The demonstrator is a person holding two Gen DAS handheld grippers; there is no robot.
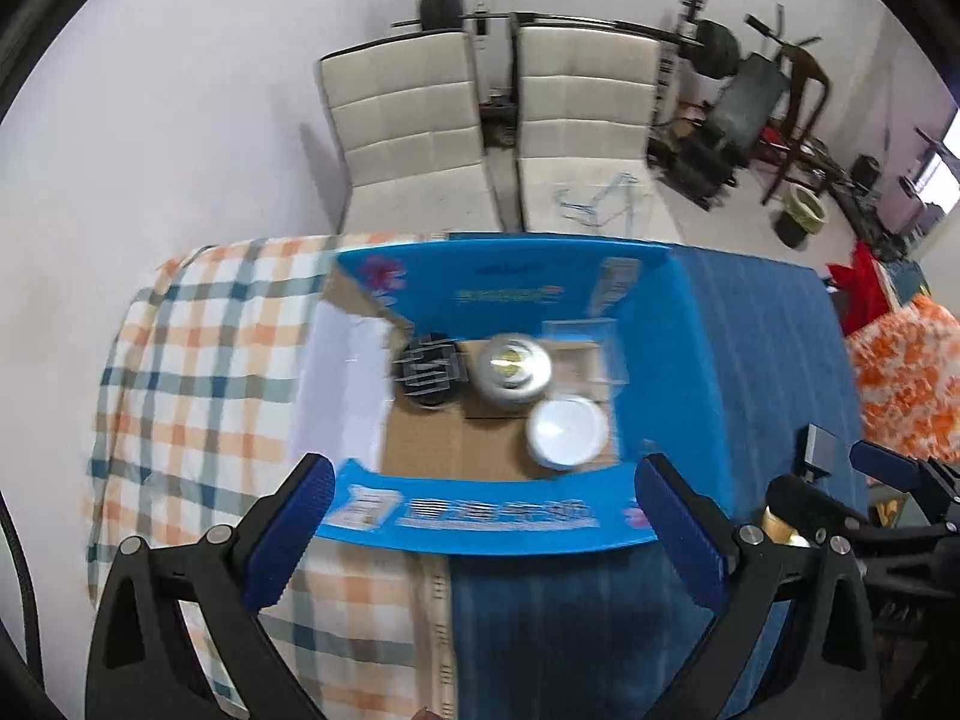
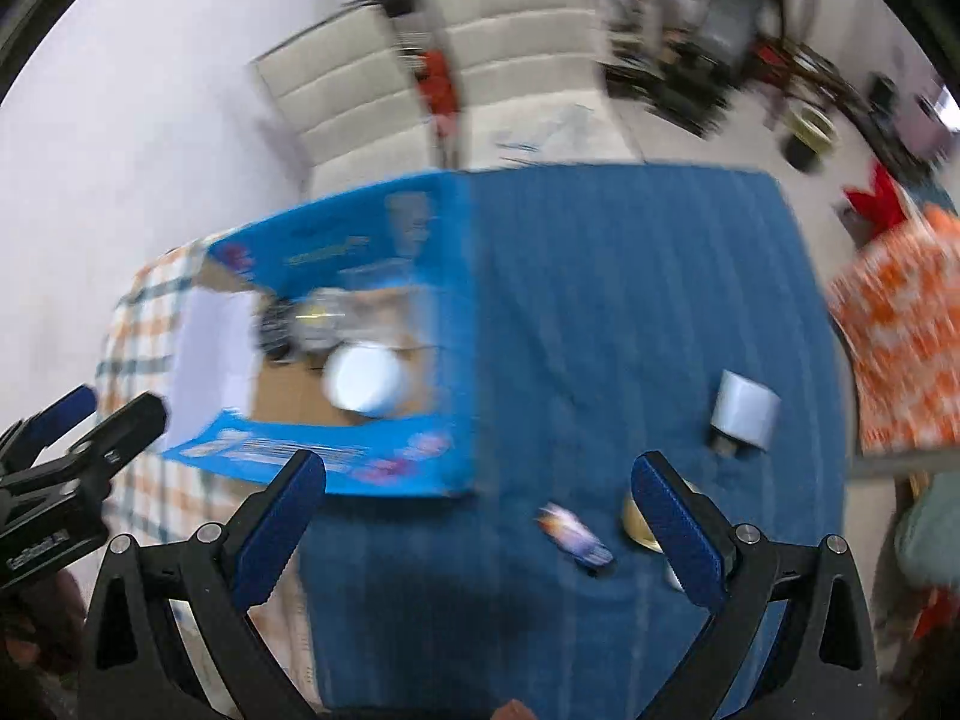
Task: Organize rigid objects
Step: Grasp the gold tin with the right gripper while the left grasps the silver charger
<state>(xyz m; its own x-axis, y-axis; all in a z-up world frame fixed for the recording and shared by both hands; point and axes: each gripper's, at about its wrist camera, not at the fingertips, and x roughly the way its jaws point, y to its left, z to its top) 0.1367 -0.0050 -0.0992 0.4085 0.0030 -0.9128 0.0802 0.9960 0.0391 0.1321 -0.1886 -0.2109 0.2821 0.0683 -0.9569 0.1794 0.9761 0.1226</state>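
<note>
An open blue cardboard box (image 1: 498,294) (image 2: 336,462) stands on the table. Inside lie a white round bowl (image 1: 567,433) (image 2: 365,385), a shiny metal lidded pot (image 1: 515,369), a dark slotted object (image 1: 429,369) and a clear plastic container (image 1: 585,339). My left gripper (image 1: 487,525) hovers open over the box's near flap, holding nothing. My right gripper (image 2: 480,516) is open above the blue cloth. A small blue packet (image 2: 576,534), a gold-rimmed object (image 2: 639,519) partly behind the right finger, and a white-grey cube (image 2: 744,411) lie on the cloth. The right view is blurred.
The table carries a blue cloth (image 2: 630,300) on the right and a checked orange-blue cloth (image 1: 198,372) on the left. Two cream chairs (image 1: 420,120) stand behind. Orange patterned fabric (image 2: 900,324) lies at the right edge. The other gripper (image 2: 66,468) shows at the left.
</note>
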